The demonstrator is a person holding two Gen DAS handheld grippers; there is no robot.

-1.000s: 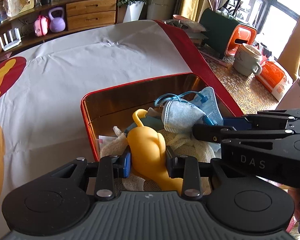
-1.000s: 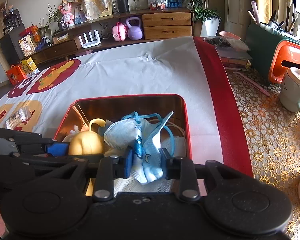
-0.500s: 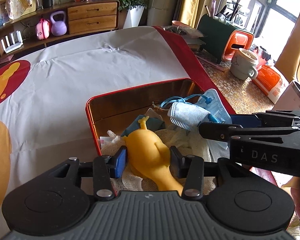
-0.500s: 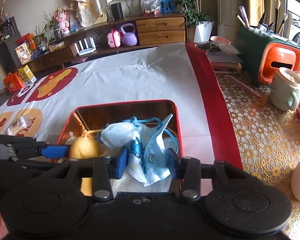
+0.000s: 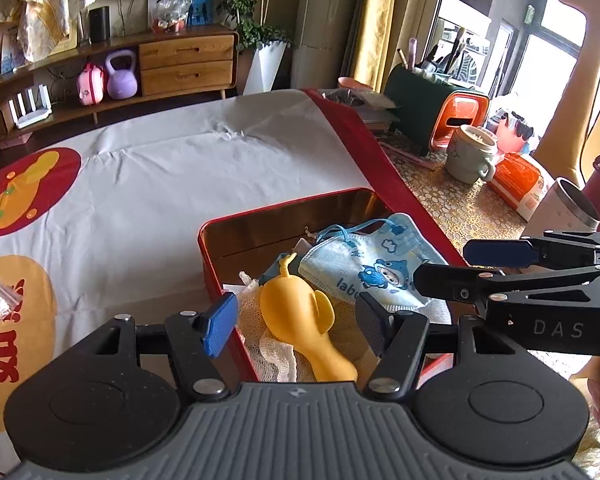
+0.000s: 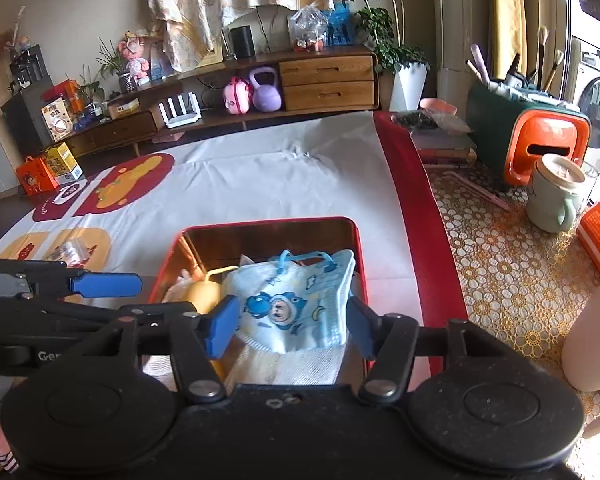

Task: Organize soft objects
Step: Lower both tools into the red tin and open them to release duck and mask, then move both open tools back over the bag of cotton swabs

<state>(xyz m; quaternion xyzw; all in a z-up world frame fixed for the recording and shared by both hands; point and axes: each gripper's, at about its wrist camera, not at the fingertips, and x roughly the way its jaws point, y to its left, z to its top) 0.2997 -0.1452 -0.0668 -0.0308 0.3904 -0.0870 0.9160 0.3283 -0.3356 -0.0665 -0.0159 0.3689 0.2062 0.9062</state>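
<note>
Both grippers are hanging over the red tin [image 5: 210, 258] rn, which is sitting on the white cloth w/ red and orange prints near the right side of the tabletop [image 5: 172, 184]. Left gripper [image 5: 296, 320]: its jaws have just been opening and are standing wide apart, w/ the yellow rubber toy [image 5: 300, 312] lying between them, but neither pad is touching it, so it's released and resting on the white gauze [image 5: 256, 332] at the near end of the tin. Right gripper [image 6: 292, 322]: same deal, its jaws have just been opening too, and the blue kids' face mask [image 6: 296, 306] w/ the cartoon print is sitting loose between the pads, not pinched. The mask is lying in the tin's right half, just right of the toy, its loops pointing toward the far wall of the tin. In the left wrist view the right gripper is reaching in from the right edge, its blue pad [image 5: 500, 252] showing. Off to the right, on the lace-pattern part of the tabletop, a pale green mug [image 6: 554, 196] is standing near an orange-fronted holder [image 6: 544, 148], well apart from the tin.
</note>
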